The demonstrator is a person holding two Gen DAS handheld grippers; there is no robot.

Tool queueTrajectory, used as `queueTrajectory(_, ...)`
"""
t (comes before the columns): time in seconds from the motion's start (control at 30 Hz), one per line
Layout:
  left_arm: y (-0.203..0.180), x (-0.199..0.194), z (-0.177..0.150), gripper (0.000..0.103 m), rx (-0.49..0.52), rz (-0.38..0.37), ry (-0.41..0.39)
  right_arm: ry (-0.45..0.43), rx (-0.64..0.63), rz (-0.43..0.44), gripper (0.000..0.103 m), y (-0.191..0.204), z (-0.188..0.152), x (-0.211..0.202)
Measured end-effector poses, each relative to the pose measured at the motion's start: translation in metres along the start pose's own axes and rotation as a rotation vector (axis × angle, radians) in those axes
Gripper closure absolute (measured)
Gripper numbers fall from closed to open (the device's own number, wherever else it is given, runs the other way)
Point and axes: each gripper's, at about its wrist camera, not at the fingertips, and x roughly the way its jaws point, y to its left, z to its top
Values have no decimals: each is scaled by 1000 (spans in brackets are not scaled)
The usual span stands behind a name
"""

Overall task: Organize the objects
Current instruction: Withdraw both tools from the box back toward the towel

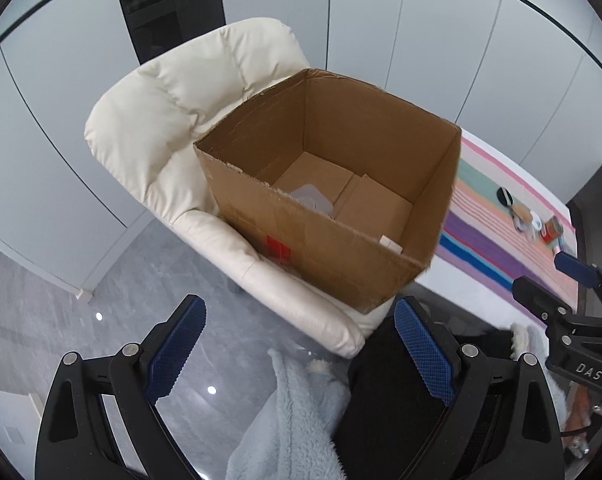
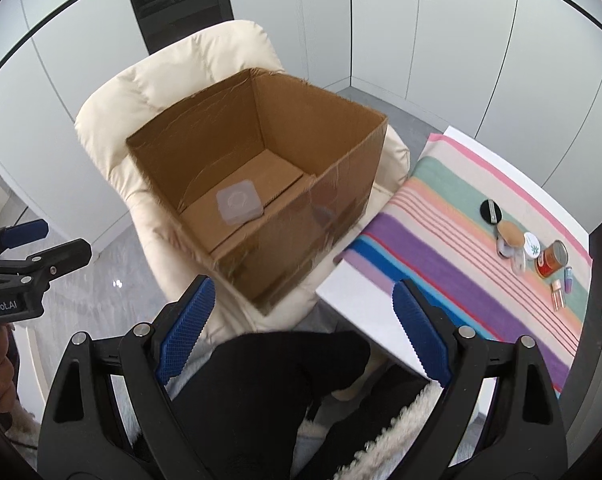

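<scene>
White wall panels back a cream armchair [image 2: 113, 120] bearing an open cardboard box [image 2: 285, 240] with a clear plastic case [image 2: 239, 204] on its floor, while left claw [image 1: 297, 354] and right claw [image 2: 301, 332] both hang released, empty.

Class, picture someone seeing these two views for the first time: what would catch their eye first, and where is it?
The open cardboard box on the cream armchair dominates both views, with one clear plastic case on its floor. To the right, a bright striped cloth carries a cluster of small jars. Both the left gripper and right gripper are open, holding nothing.
</scene>
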Motion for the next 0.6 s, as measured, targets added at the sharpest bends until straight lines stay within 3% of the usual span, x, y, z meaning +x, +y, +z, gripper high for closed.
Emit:
queueTrajectory(0.3,-12,-8,-3,7,35,-23,-37,-21,-29,4,11,9,-16,-21)
queueTrajectory(0.6,-39,3,3,7,86,-69,-17,-46,60,-64,11,-28,-26,-37)
